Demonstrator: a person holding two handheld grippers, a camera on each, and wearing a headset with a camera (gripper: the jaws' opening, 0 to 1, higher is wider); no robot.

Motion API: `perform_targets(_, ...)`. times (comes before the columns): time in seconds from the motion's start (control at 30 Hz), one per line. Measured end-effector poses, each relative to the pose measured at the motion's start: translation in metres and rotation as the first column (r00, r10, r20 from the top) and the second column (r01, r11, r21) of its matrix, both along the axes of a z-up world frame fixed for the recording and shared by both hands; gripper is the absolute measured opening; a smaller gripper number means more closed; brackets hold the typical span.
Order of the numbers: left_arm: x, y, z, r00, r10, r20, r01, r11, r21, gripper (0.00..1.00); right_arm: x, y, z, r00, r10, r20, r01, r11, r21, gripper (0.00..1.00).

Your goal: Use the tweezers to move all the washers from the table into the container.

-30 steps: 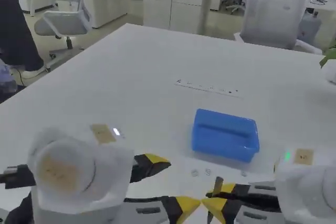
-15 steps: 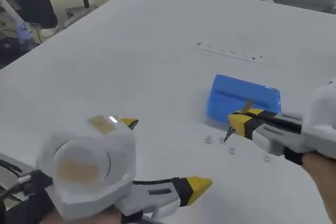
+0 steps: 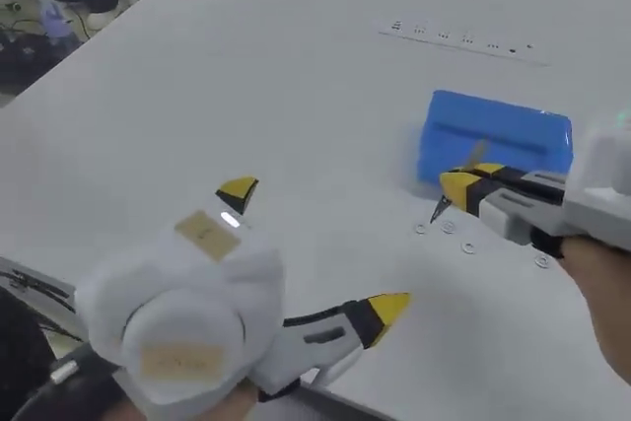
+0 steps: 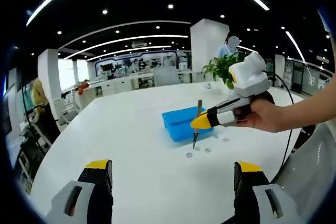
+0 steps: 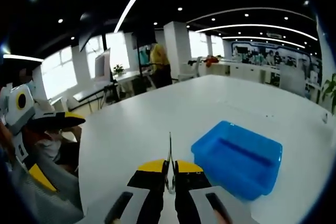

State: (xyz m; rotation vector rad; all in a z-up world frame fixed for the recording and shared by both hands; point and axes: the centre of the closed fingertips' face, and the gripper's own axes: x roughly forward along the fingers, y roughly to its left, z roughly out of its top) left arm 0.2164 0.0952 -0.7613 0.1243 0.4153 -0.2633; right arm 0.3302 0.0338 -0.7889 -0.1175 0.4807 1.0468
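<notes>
My right gripper (image 3: 456,187) is shut on a pair of thin metal tweezers (image 3: 440,207). It points left, in front of the blue container (image 3: 498,133). The tweezer tip hovers just above several small washers (image 3: 449,228) lying on the white table in front of the container. The left gripper view shows the tweezers (image 4: 195,130) pointing down over the washers (image 4: 189,155), near the container (image 4: 181,121). In the right gripper view the tweezers (image 5: 169,155) stick out between the shut jaws, left of the container (image 5: 236,158). My left gripper (image 3: 312,248) stands wide open and holds nothing, near the table's front edge.
A flush socket strip (image 3: 463,39) is set in the white table (image 3: 246,76) beyond the container. The table's front edge runs just below my left gripper. Chairs, desks and a potted plant (image 4: 223,66) stand in the office behind.
My right gripper has carried the tweezers forward from the table's front edge to the washers by the container. The head camera has tilted down and moved closer.
</notes>
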Motion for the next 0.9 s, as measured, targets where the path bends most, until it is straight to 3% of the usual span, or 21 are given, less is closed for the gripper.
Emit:
perform_targets(0.2,0.0,0.006,-0.004,1.0,0.016,-0.014,-0.016,0.998,0.054,0.99,0.008,0.003,-0.015,1.0,-0.019,-0.017,0.019,1.0,-0.001,0.02)
perform_targets(0.3,0.001,0.008,-0.004,1.0,0.029,-0.01,-0.029,0.998,0.049,0.99,0.01,0.002,-0.021,0.999,-0.029,-0.022,0.029,1.0,-0.005,0.02)
perform_targets(0.57,0.0,0.007,-0.009,1.0,0.016,-0.026,-0.014,0.996,0.09,0.99,0.011,0.002,-0.023,0.999,-0.041,-0.031,0.041,0.999,0.008,0.03)
perform_targets(0.9,0.0,0.007,-0.012,0.999,0.012,-0.042,-0.008,0.995,0.101,0.99,0.009,0.004,-0.024,0.998,-0.048,-0.04,0.048,0.999,0.015,0.03)
